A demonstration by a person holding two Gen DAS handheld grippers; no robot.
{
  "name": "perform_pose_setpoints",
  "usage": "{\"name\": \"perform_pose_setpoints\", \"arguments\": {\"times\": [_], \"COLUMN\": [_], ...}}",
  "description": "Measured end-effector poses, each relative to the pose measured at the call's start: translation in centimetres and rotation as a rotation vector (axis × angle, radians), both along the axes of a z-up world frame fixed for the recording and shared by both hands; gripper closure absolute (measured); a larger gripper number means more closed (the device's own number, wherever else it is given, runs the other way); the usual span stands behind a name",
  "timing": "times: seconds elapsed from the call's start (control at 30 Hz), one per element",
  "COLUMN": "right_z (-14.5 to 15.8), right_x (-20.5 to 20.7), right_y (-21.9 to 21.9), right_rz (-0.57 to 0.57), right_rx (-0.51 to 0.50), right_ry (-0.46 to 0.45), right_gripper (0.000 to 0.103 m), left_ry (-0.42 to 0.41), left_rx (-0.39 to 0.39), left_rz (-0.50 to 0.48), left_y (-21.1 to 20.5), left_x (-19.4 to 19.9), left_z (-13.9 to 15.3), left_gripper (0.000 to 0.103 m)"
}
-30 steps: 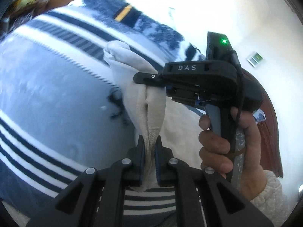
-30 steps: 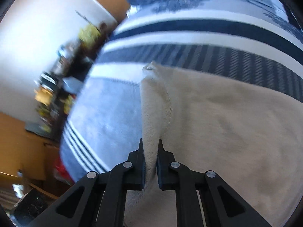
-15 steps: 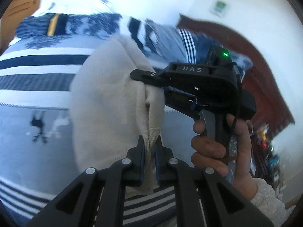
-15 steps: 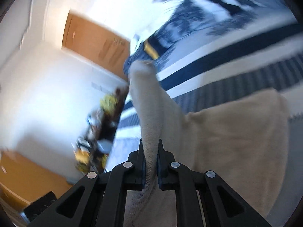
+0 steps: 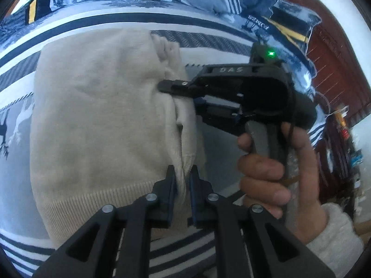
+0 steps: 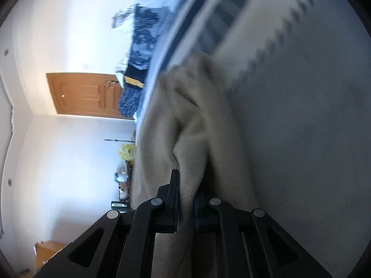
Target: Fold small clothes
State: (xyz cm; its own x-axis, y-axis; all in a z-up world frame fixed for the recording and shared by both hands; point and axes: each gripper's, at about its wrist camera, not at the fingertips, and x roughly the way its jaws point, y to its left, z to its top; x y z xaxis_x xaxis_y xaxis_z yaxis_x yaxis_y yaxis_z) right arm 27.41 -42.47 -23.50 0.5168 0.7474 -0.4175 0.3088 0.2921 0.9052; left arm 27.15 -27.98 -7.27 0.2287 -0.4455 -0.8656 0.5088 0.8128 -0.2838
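Striped bedspread (image 5: 97, 26), beige sweater (image 5: 97, 120) pinched in both grippers

Beige knit sweater (image 5: 97, 120), ribbed hem, folded over, lying on striped bedspread (image 5: 69, 27)

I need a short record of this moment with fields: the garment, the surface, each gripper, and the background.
garment: beige knit sweater, partly folded, ribbed hem near the camera
surface: striped blue and white bedspread
left gripper: jaws shut on a sweater fold
right gripper: sweater cloth between its jaws, which have just been opening slightly
hand: holds the right gripper's handle
background: wooden door, white wall
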Motion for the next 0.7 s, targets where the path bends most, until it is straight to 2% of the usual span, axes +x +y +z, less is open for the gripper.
{"name": "perform_pose_setpoints", "arguments": {"times": [0.13,0.23,0.27,0.33,0.43,0.47,0.53,0.57,0.6,0.67,0.7], "right_z": [0.1,0.7,1.8,3.2,2.8,2.4,2.4,2.8,3.9,5.0,5.2], "right_x": [-0.1,0.0,-0.2,-0.1,0.0,0.1,0.5,0.7,1.5,3.1,4.1], "right_y": [0.4,0.2,-0.1,-0.6,-0.8,-0.9,-1.4,-1.6,-1.8,-1.7,-1.6], "right_rz": [0.021,0.01,0.006,0.016,0.035,0.032,0.017,0.016,0.021,0.061,0.079], "right_rx": [-0.036,-0.061,-0.11,-0.17,-0.203,-0.243,-0.221,-0.209,-0.227,-0.294,-0.298], "right_ry": [0.003,-0.009,-0.03,-0.067,-0.064,-0.034,-0.04,-0.061,-0.097,-0.124,-0.134], "right_gripper": [0.087,0.084,0.085,0.091,0.091,0.09,0.088,0.085,0.067,0.045,0.045], "left_ry": [0.049,0.03,0.025,0.011,0.005,0.018,0.021,0.019,0.02,0.023,0.024], "left_rx": [-0.009,-0.051,-0.068,-0.03,0.069,0.085,0.06,0.048,0.037,0.033,0.034], "left_rz": [0.034,0.032,0.028,0.016,0.002,0.003,0.01,0.008,0.011,0.018,0.017], "left_y": [0.8,0.5,0.6,-0.1,-1.0,-0.9,-0.8,-0.8,-0.7,-0.5,-0.5], "left_x": [0.3,0.2,-0.1,-0.4,-0.3,-0.2,-0.1,-0.1,-0.1,-0.2,-0.1], "left_z": [-1.0,0.1,0.3,0.1,-2.2,-2.9,-3.3,-3.3,-3.3,-3.4,-3.5], "left_gripper": [0.093,0.094,0.094,0.094,0.093,0.093,0.093,0.093,0.093,0.093,0.093]}}
